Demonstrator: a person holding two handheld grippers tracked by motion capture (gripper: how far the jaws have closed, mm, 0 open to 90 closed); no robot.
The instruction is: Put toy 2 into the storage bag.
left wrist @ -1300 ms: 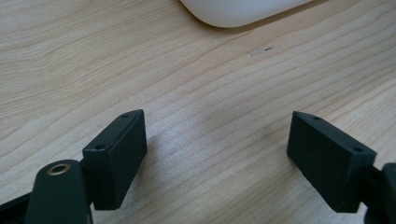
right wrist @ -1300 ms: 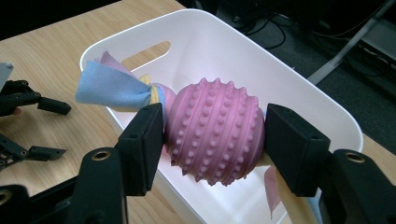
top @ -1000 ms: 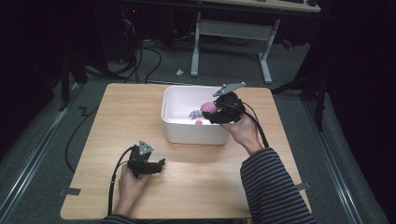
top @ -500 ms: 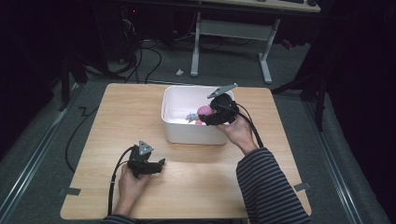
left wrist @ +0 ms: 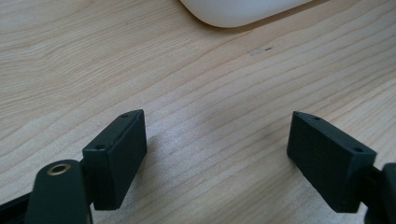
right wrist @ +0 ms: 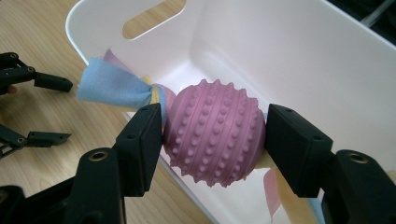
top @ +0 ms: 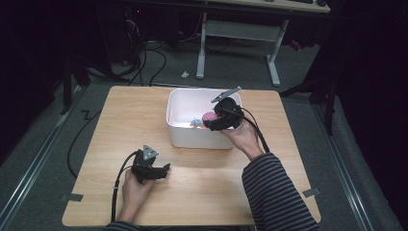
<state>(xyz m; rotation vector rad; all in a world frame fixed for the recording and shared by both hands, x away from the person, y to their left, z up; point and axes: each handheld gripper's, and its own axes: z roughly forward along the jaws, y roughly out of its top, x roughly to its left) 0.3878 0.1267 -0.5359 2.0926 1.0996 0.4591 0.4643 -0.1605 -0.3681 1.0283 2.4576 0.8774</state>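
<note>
Meanwhile the right tool, seemingly still pinching the pink ball, has sunk toward the bin, jaws easing apart.

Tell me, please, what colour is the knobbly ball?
Pink ball, clearest in the right gripper view.

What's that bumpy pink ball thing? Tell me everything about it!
The pink ball looks rubbery, with rows of little nubs and ridges. Strips of blue, pink and yellow cloth stick out of both ends, knotted beside it. It hangs over the near rim of the white bin, between the right gripper jaws, which have just been opening; both pads look to touch it.
</note>
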